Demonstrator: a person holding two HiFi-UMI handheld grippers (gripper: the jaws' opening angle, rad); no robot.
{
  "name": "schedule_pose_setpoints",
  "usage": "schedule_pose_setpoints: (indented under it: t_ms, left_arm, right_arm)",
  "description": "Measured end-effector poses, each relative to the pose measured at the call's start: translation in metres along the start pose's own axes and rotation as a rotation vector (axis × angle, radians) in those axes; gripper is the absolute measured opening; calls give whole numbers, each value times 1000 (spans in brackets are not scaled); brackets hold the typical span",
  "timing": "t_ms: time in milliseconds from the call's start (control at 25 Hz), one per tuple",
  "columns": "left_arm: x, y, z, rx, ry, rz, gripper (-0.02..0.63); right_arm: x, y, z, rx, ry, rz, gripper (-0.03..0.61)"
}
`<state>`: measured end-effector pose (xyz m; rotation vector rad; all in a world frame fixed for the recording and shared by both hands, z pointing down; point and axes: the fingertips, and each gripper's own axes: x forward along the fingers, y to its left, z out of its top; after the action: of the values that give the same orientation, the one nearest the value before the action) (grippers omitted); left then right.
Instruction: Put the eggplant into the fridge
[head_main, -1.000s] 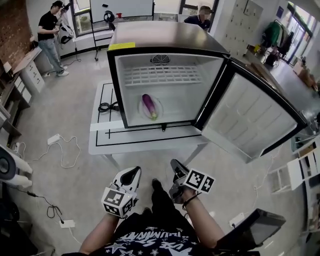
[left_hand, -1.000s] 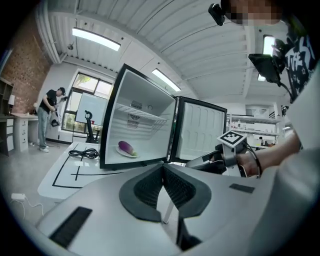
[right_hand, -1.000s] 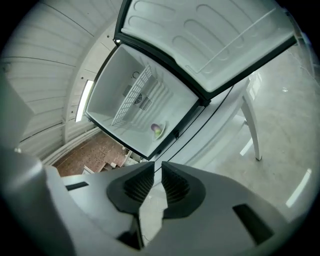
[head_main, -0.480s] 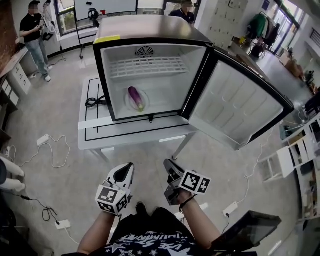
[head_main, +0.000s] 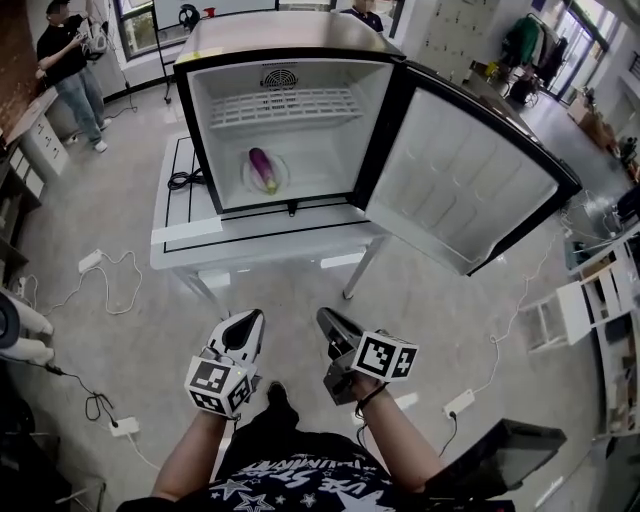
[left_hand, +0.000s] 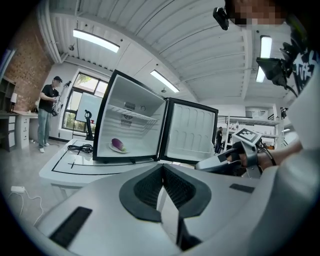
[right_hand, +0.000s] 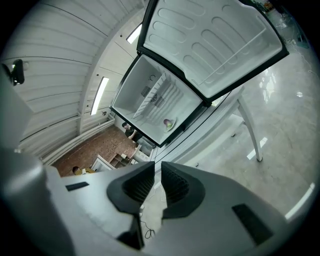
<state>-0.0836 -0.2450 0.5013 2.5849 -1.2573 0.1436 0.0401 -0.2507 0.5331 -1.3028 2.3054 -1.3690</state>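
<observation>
A white table marked with black lines is seen on a grey floor, and the fridge is carried on it with its door swung fully open. A coiled black cable is laid on the table just beside the fridge, and loose cords are strewn across the floor. A person in black is seen standing well apart, near a window. The eggplant is found inside the fridge, lying on a white plate on the compartment floor, below the wire shelf.

The left gripper is held low near the person's body, its jaws brought together on nothing. The right gripper is held beside it, its jaws parted by only a narrow slit, with nothing between them.

Compared with a second ago, the fridge and table are seen further off, while the eggplant is left unmoved and both grippers are kept low.
</observation>
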Motion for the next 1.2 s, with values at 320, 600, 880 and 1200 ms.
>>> schedule_pose_setpoints:
  t_ms: [320,600,880,1200]
  left_arm:
    - [-28,-58,-16,-4,-3,20,9]
    - [-62,-104,-26,2,-16,49,9]
    - [-87,-147,-35,8,-31,79,9]
    - [-110,-196,-55,11,-10,96,9]
  right_arm:
    - [-69,-11,-21,-35,22,-20,25]
    - [-118,-7,-44,-46,45,3,23]
    - [-160,-8,-62,-74,81,24,8]
    - [-207,-20,-82,-77,108,24,8]
